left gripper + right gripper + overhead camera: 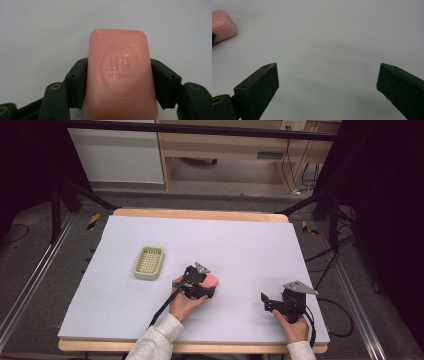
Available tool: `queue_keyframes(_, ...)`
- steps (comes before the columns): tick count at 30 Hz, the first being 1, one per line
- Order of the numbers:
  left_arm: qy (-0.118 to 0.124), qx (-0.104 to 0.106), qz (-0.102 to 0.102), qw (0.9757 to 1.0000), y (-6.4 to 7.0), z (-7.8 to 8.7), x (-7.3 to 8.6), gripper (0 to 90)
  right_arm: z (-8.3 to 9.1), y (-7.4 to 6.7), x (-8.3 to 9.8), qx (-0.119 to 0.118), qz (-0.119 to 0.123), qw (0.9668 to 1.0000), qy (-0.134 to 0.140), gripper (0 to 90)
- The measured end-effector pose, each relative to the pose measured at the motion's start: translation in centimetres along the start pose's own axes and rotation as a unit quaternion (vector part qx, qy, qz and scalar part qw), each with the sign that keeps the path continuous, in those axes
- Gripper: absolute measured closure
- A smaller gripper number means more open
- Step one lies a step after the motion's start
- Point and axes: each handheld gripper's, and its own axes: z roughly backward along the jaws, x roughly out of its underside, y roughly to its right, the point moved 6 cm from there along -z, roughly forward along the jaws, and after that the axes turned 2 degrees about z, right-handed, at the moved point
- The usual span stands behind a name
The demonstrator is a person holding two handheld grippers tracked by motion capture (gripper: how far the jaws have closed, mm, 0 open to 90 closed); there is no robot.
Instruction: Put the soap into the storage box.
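Note:
A pink bar of soap [120,72] with a stamped oval emblem lies on the white table sheet, and my left gripper [119,77] is shut on it, both black pads pressing its long sides. In the high view the soap [211,280] pokes out past the left gripper [204,285] near the table's middle. A cream slotted soap dish [149,262] sits empty to the left of it. My right gripper [266,301] rests at the front right with its jaws wide apart and nothing between them; its own view shows the soap [222,25] far off at the top left.
The white sheet [240,240] covers a wooden table [200,213]. Black frame legs and cables stand on the floor at both sides, and wooden furniture lines the far wall.

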Motion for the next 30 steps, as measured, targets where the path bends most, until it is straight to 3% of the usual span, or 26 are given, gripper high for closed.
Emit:
queue_keyframes(15,-0.006,0.014,0.004,0.9999,-0.1,0.6,0.0,37.2,0.0,0.1,0.0,0.000,0.000,1.0000,-0.001,4.4)
queue_keyframes(30,0.013,0.015,-0.001,0.9998,-1.0,3.5,-0.4,37.3,0.0,0.0,0.0,0.001,0.000,1.0000,-0.001,4.4)
